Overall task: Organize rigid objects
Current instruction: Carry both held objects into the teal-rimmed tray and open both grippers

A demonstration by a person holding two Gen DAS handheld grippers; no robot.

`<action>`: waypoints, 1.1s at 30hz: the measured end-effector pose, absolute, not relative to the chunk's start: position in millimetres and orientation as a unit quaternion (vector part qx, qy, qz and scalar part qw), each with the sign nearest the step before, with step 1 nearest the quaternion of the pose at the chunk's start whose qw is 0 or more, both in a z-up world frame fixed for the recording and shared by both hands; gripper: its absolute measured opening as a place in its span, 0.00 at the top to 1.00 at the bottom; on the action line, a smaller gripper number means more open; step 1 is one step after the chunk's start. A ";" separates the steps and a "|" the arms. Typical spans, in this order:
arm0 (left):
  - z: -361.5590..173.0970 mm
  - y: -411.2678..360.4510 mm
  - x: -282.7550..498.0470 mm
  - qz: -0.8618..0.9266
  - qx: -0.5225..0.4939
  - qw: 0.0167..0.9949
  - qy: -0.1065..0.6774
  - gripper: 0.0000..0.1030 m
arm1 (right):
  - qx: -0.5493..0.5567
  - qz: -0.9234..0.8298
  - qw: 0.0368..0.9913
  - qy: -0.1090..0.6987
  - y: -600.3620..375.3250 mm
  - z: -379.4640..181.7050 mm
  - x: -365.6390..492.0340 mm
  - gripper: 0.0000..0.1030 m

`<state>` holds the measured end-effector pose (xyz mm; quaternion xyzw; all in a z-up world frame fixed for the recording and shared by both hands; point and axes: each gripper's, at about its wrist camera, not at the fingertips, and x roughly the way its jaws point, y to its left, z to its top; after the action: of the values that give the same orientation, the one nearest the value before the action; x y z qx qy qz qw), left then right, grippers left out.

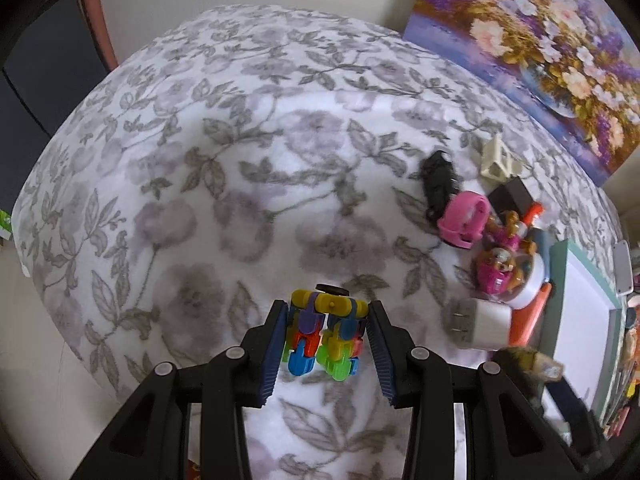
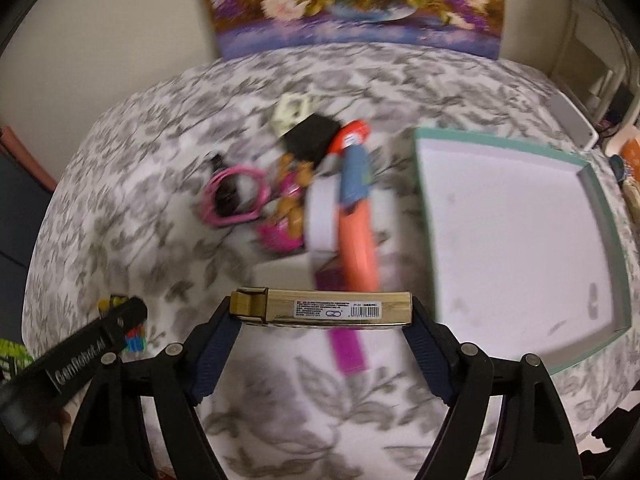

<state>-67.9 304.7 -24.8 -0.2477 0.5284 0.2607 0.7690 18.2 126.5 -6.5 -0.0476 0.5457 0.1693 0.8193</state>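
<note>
Your left gripper [image 1: 328, 320] is clamped on a block toy [image 1: 324, 336] built of yellow, purple, green, blue and orange pieces; both blue pads press its sides, low in the centre of the left wrist view, above the flowered blanket [image 1: 208, 184].

At the right of that view a loose pile lies on the blanket. A pink watch [image 1: 464, 220] sits with a black item [image 1: 438, 184] touching its upper left side. A cream plastic frame [image 1: 498, 160] lies above them, just beside a black box [image 1: 514, 196]. Below the watch is a pink dog figure [image 1: 502, 272], and lower still a white plug [image 1: 480, 328] with its two prongs pointing left. A flower painting [image 1: 540, 52] leans against the wall in the upper right.

Your right gripper [image 2: 324, 314] grips a gold box [image 2: 324, 312] by its two ends, label facing the camera, low in the centre of the right wrist view. That view is blurred, so small details of the pile are hard to read. An orange tool [image 2: 358, 252] and a roll of white tape [image 2: 320, 220] lie just behind the box. A green-rimmed tray [image 2: 424, 200] with a white floor fills the right side, apart from the gold box. The left gripper shows at lower left there, with the block toy at its tip.
</note>
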 end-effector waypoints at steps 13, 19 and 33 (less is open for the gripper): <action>-16.4 236.3 -29.3 0.202 -0.195 0.783 0.555 0.59 | -0.010 0.064 0.824 0.562 33.0 -3.6 75.1 0.20; -4.6 197.7 -2.7 0.168 -0.155 0.788 0.571 0.59 | -0.015 0.024 0.831 0.555 -17.0 -1.6 97.8 0.20; 8.4 89.5 97.5 0.102 -0.069 0.804 0.582 0.58 | 0.022 -0.030 0.815 0.578 -92.5 -14.6 135.7 0.20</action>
<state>97.5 89.5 8.4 -0.0691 0.5819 0.1020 0.8039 135.7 -92.5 -14.6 0.0222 0.5780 -0.0302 0.8152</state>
